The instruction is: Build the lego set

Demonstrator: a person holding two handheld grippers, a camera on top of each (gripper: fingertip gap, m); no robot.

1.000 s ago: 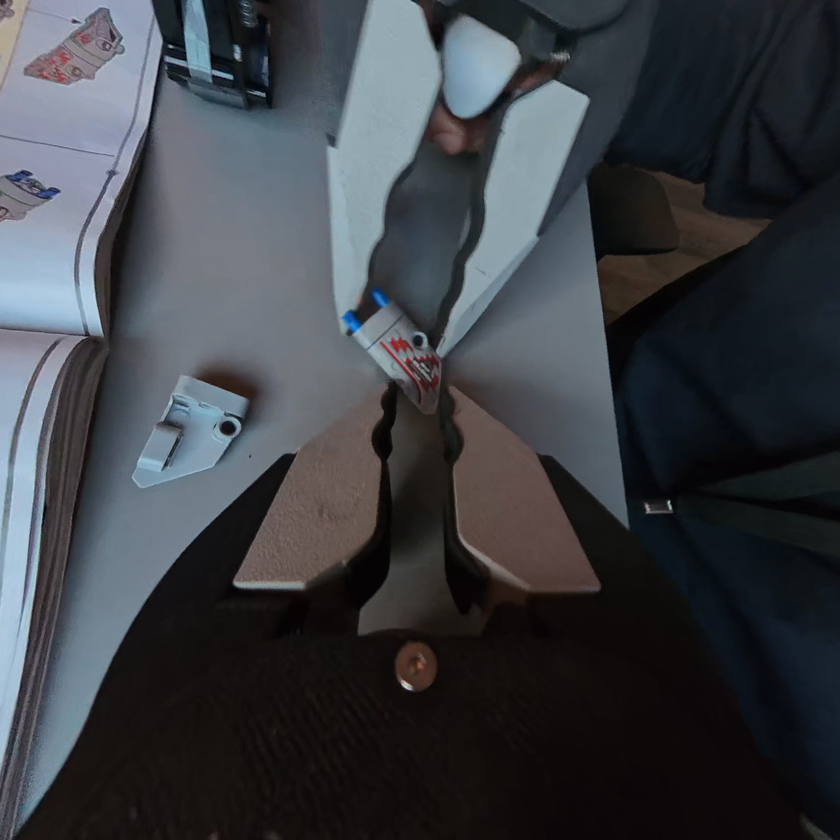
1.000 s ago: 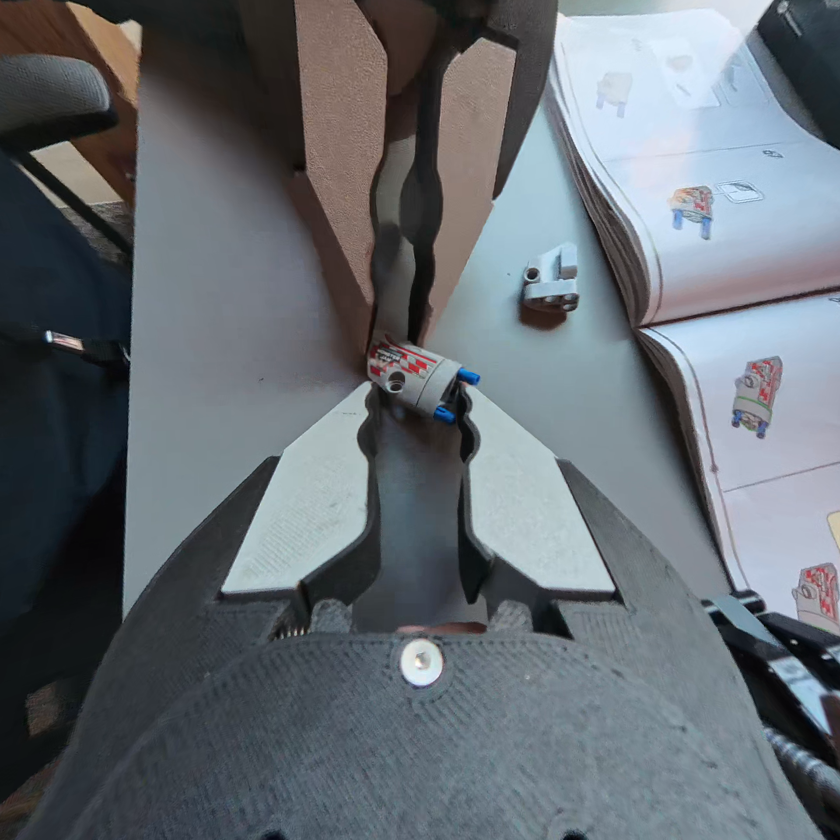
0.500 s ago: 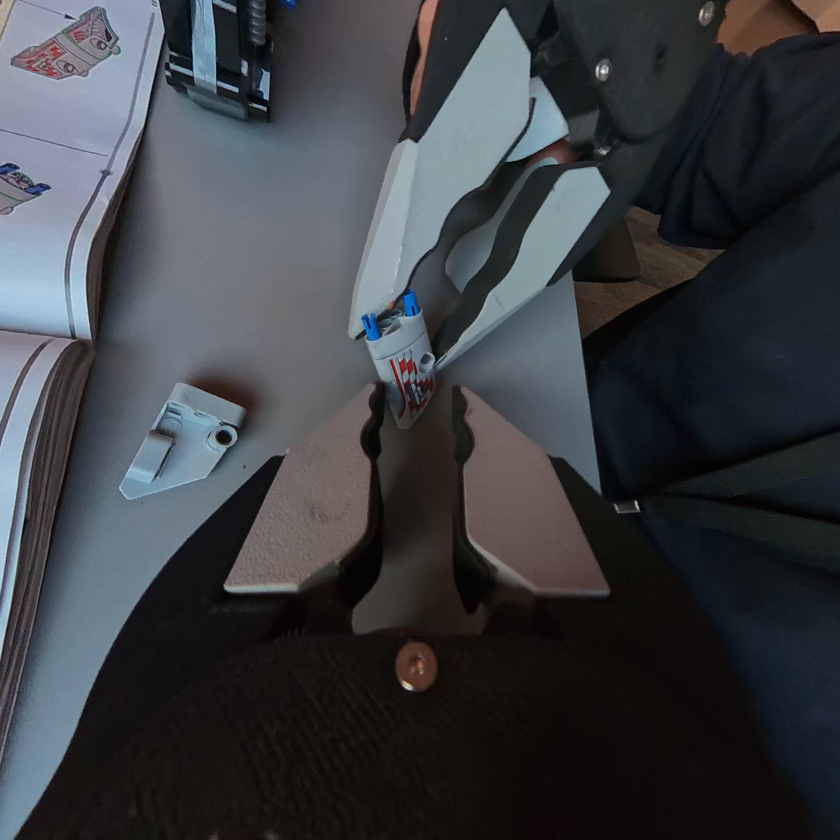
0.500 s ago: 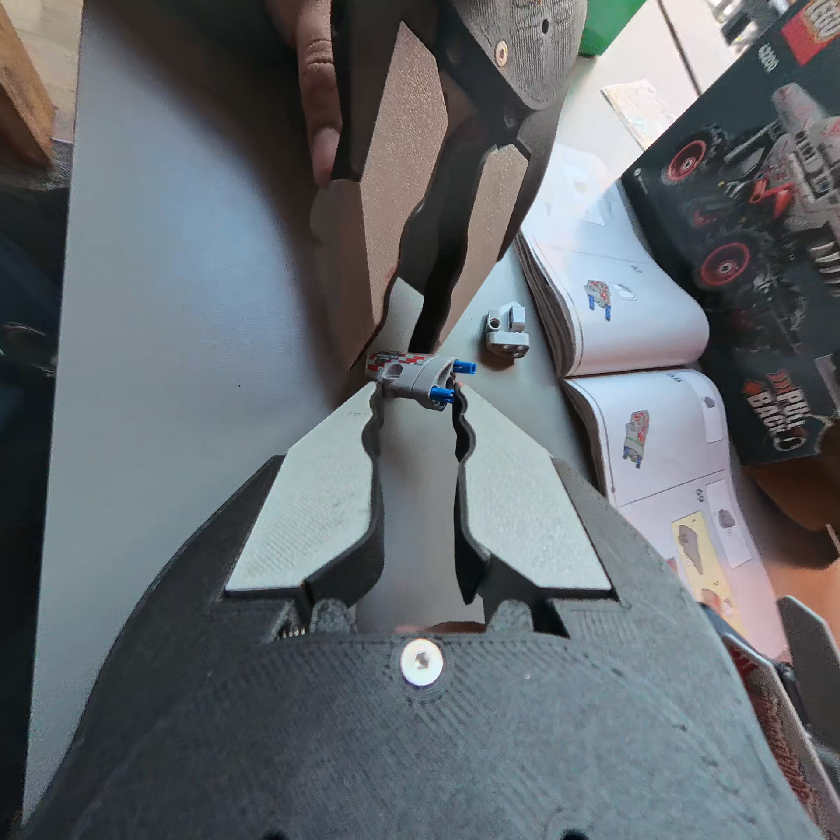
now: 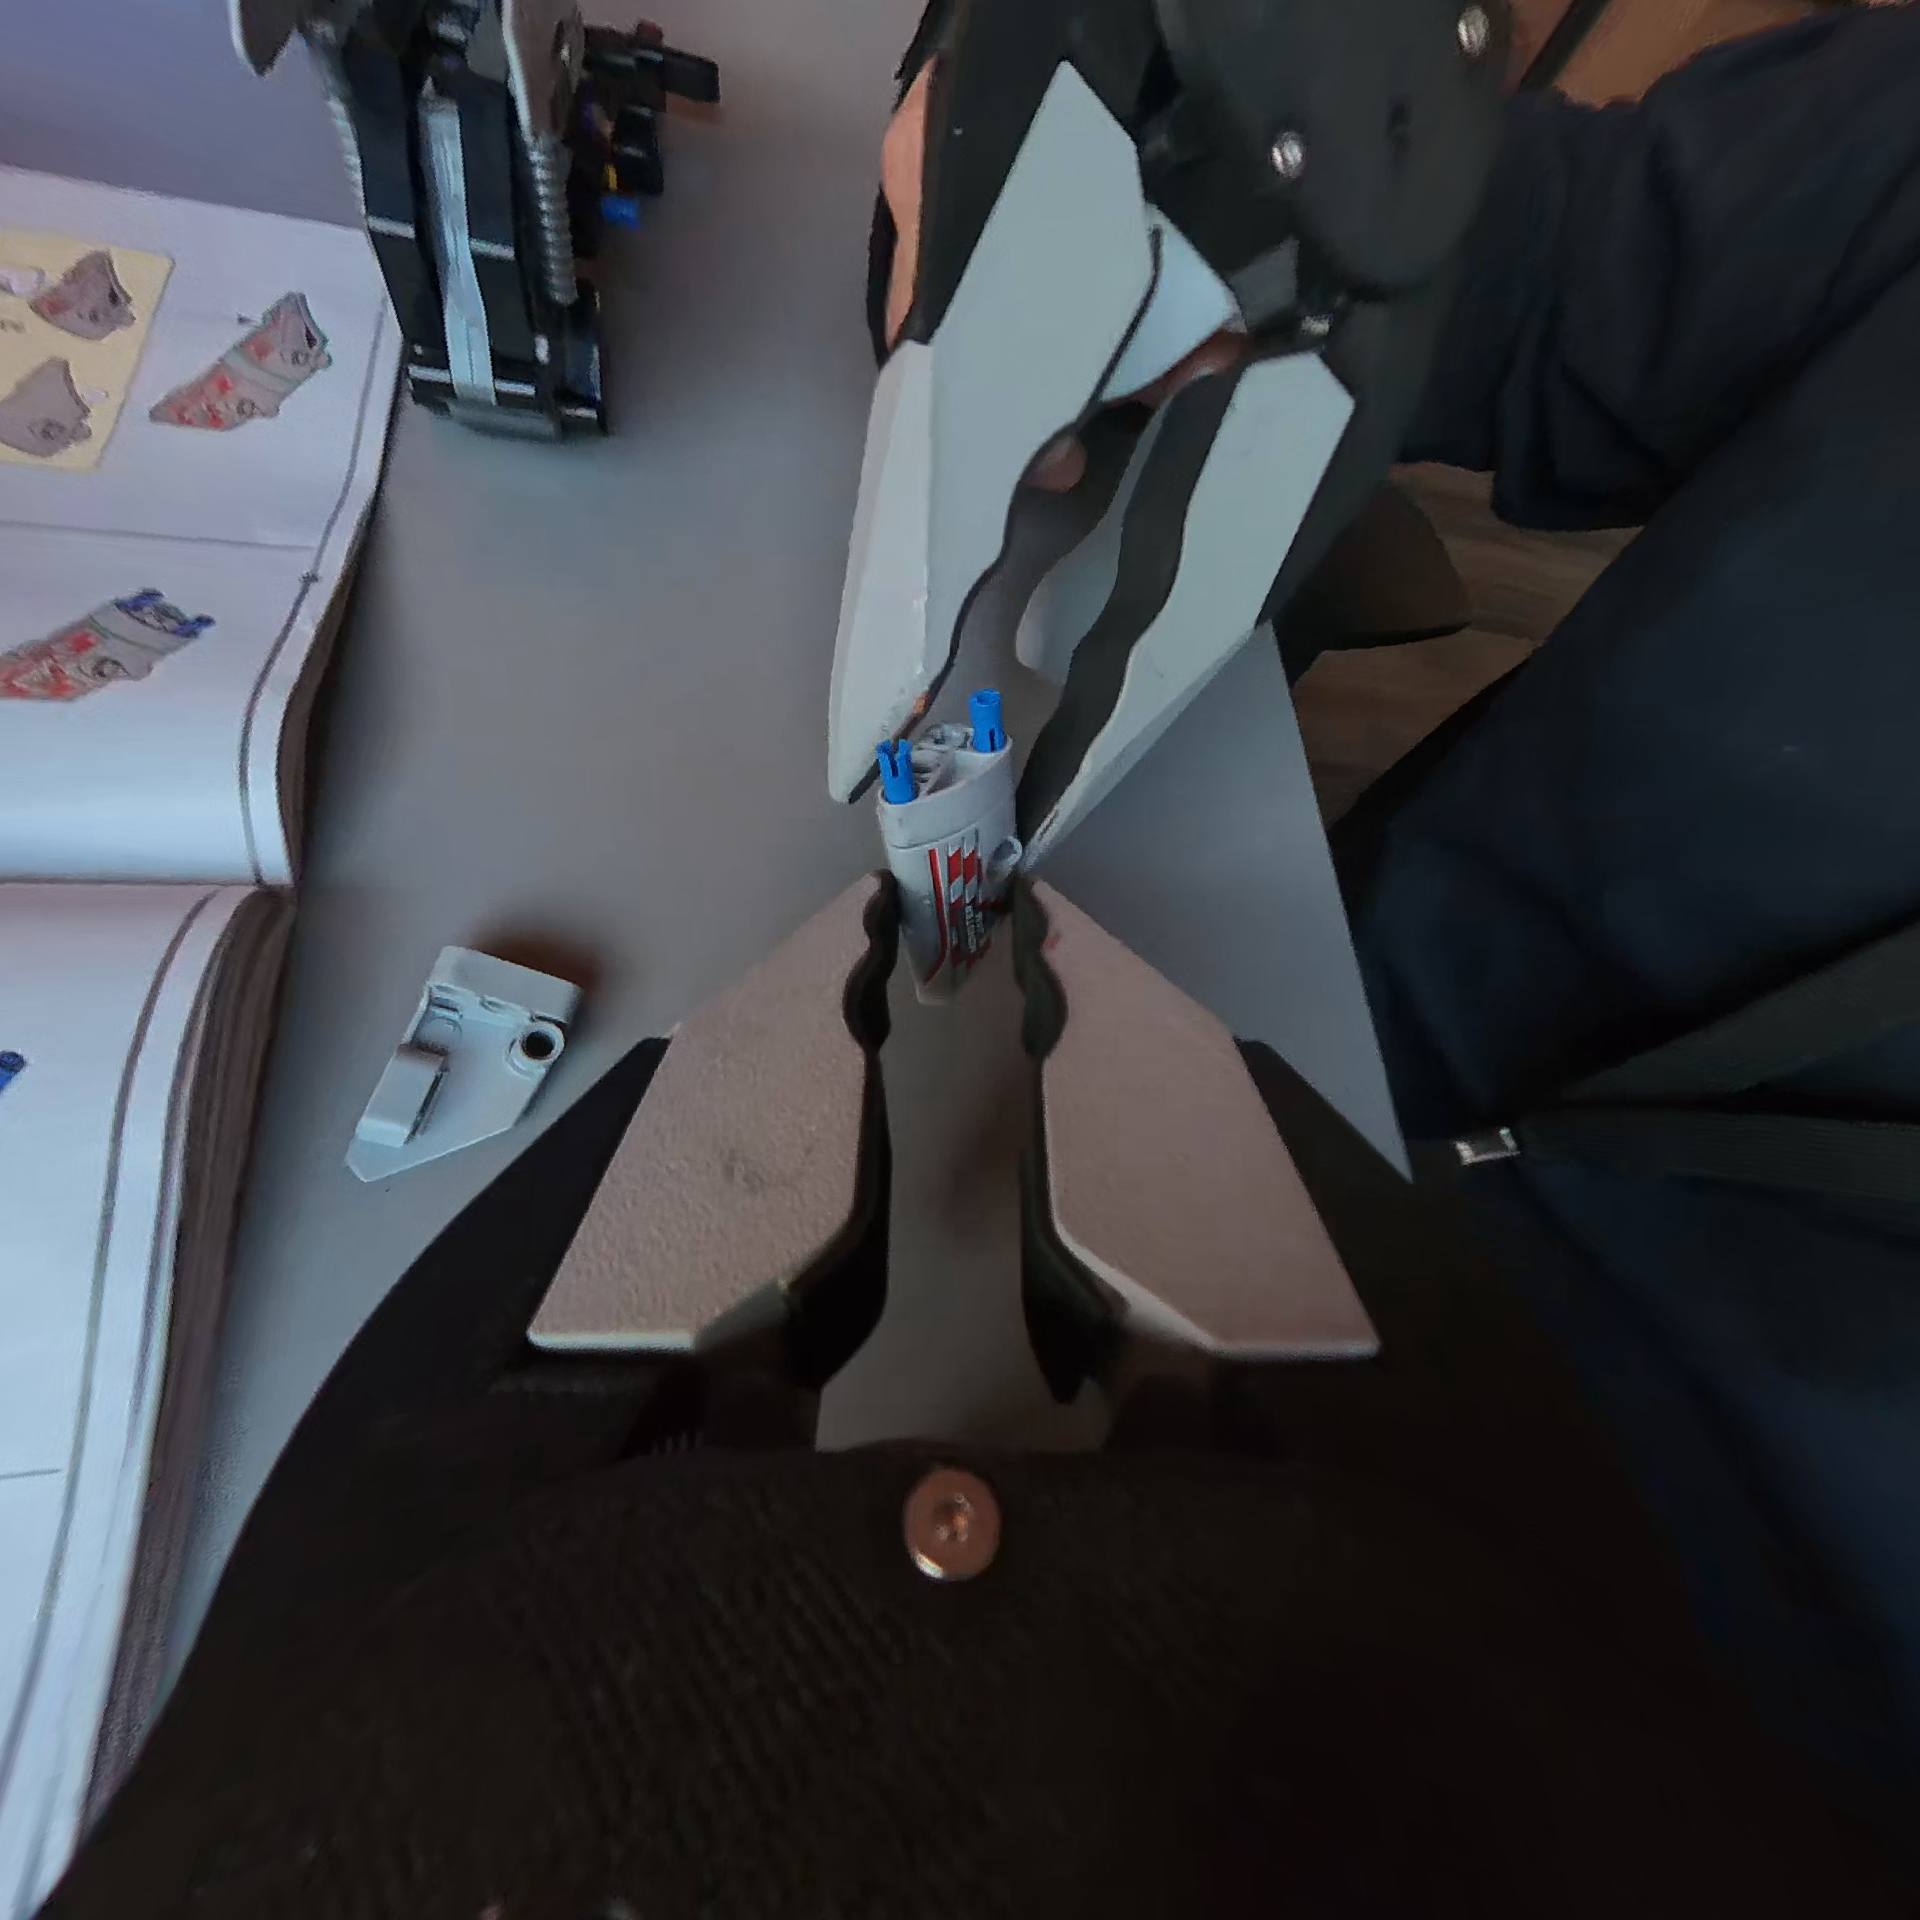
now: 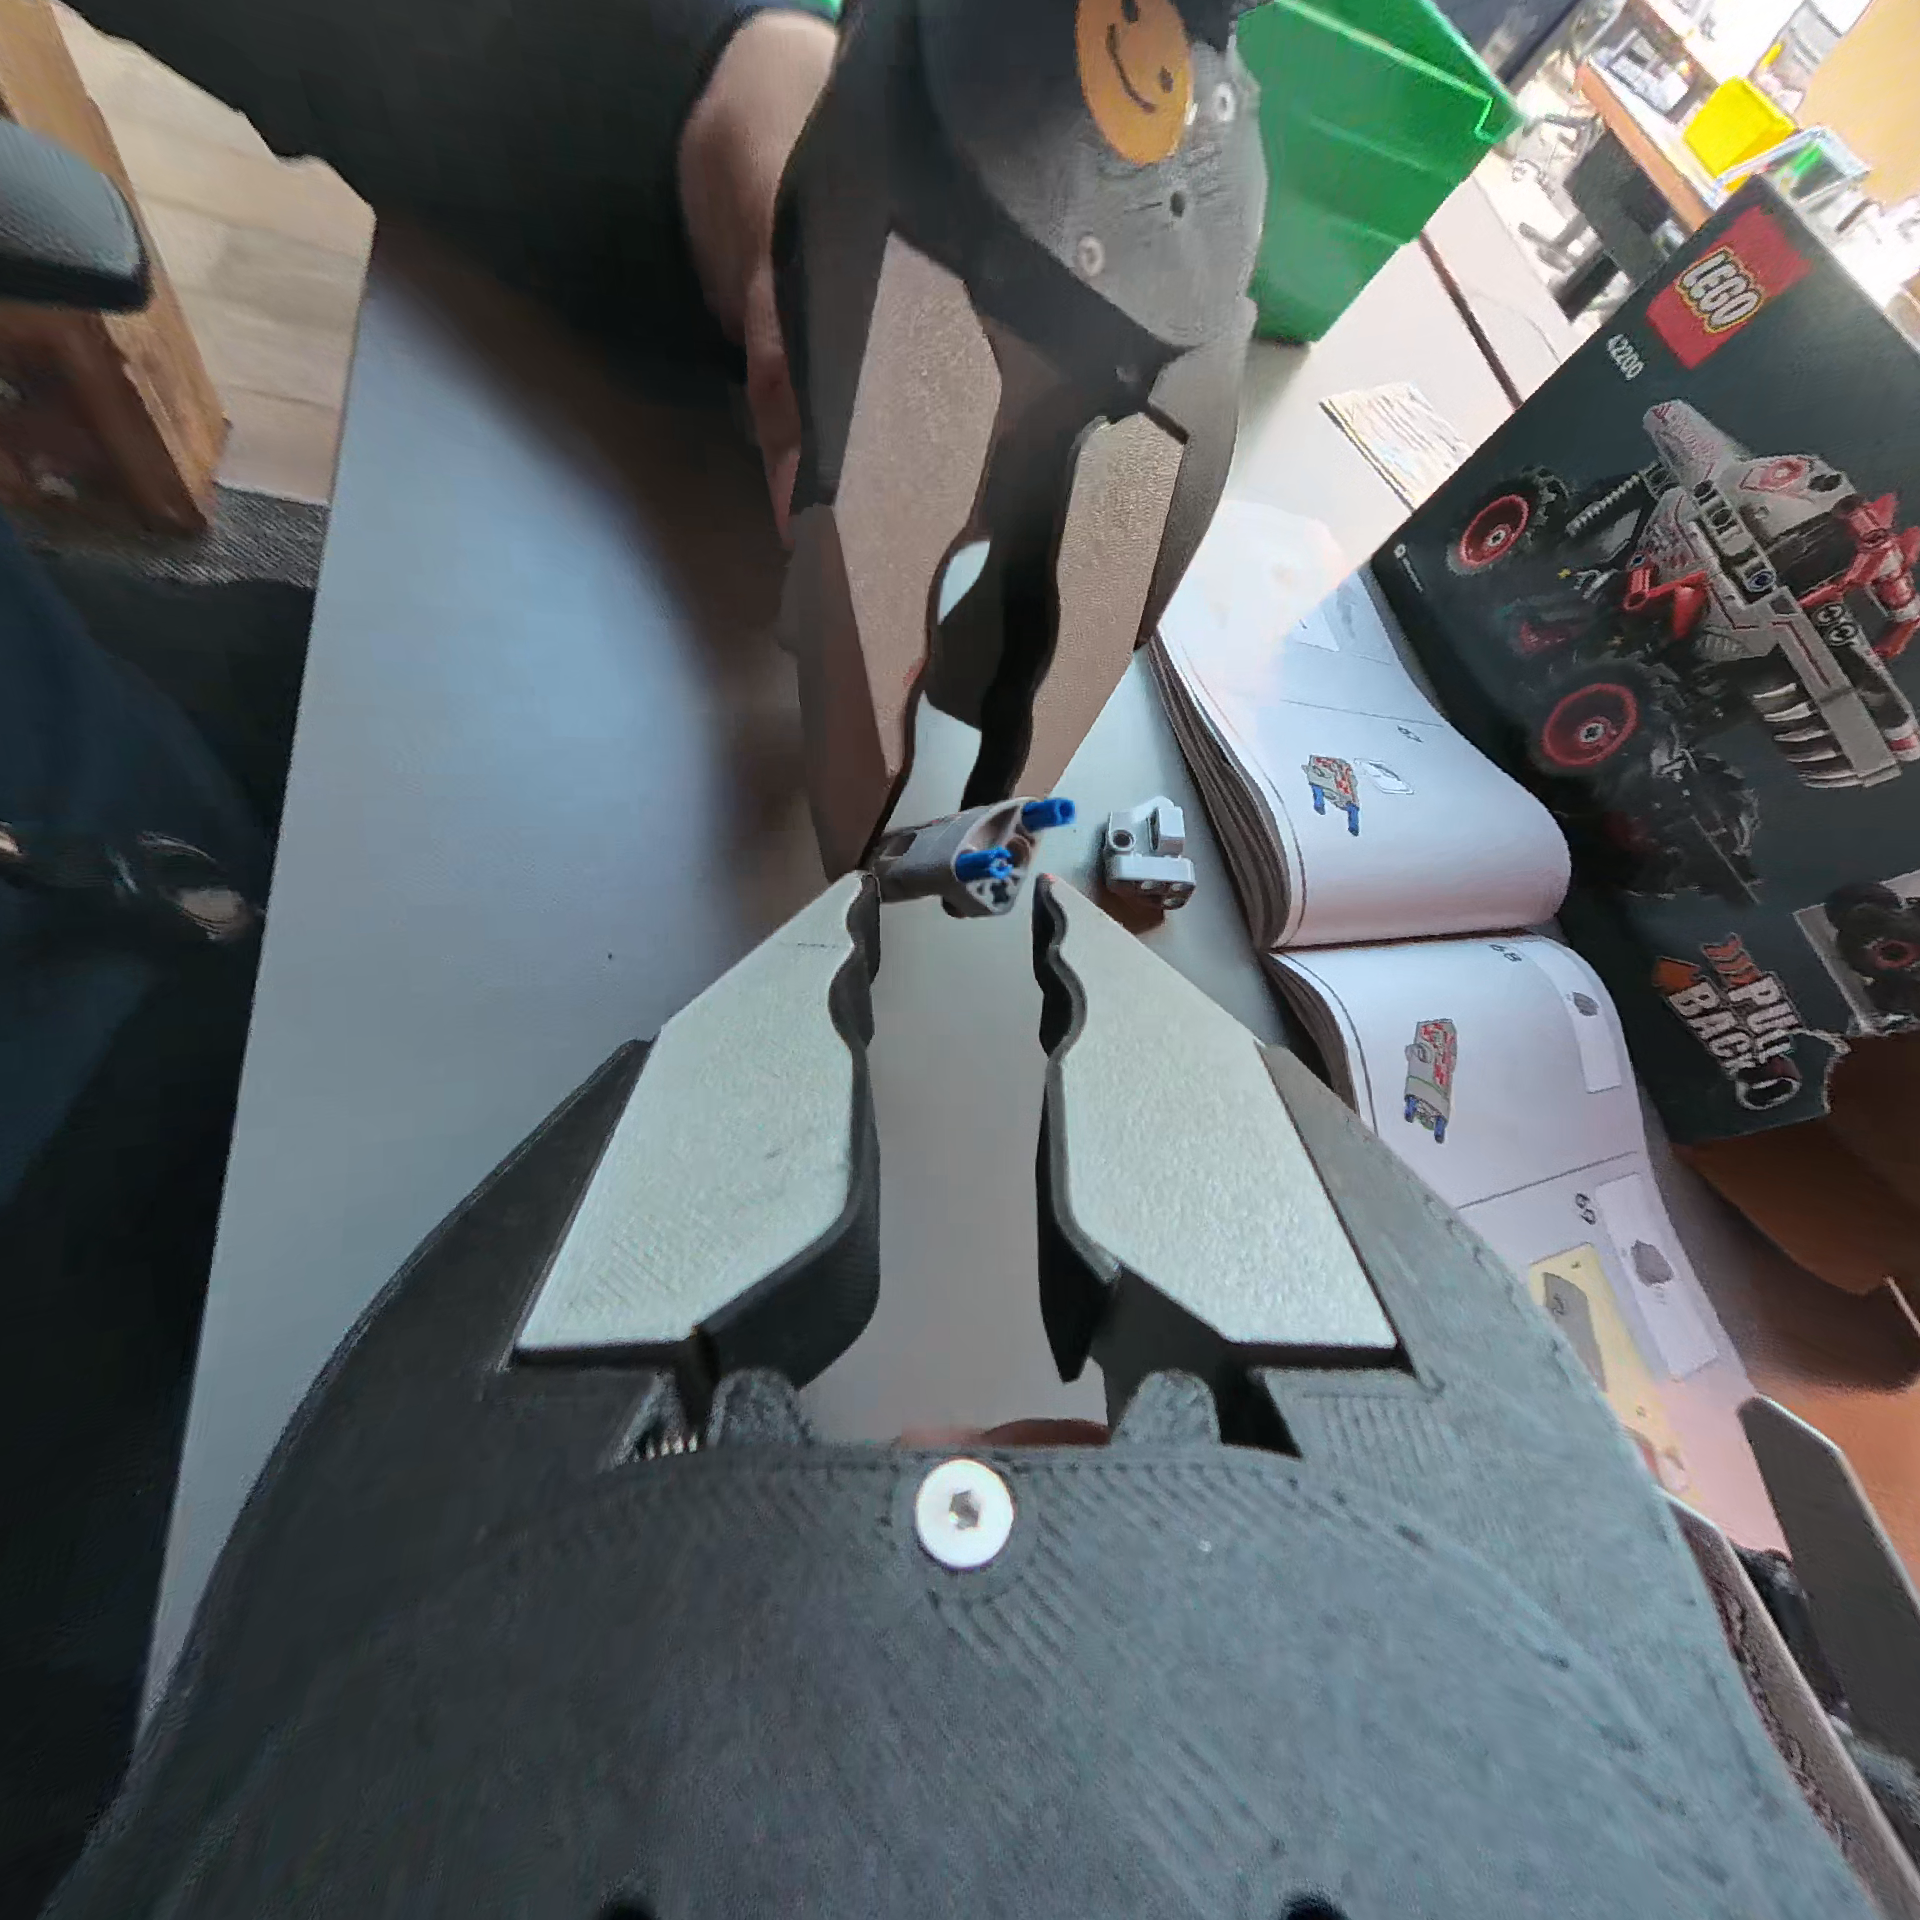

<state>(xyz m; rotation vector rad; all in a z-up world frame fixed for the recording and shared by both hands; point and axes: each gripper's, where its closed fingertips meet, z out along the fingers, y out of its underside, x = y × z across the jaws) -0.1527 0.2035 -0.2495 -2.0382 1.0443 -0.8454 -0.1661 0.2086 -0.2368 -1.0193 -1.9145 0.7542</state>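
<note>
A small grey lego piece (image 5: 951, 862) with a red and white sticker and two blue pins hangs above the grey table (image 5: 623, 623). My right gripper (image 6: 951, 888), with grey fingers, is shut on its pin end (image 6: 966, 857). In the left wrist view the right gripper (image 5: 940, 826) comes down from above. My left gripper (image 5: 948, 899), with brown fingers, faces it. The left jaws stand narrowly open around the piece's tapered end, with thin gaps on both sides. In the right wrist view the left gripper (image 6: 935, 821) shows.
A loose grey panel piece (image 5: 468, 1049) lies on the table, also in the right wrist view (image 6: 1143, 862). An open instruction booklet (image 5: 125, 727) lies beside it. A black half-built chassis (image 5: 488, 229), the set's box (image 6: 1714, 675) and a green bin (image 6: 1351, 156) stand farther off. The table edge (image 5: 1340, 935) is close. Left and right tips are no more than a few centimetres apart.
The piece has turned from lying across to standing with its pins away from my left gripper. The right gripper has tilted up and narrowed onto it. The left jaws opened, then narrowed again.
</note>
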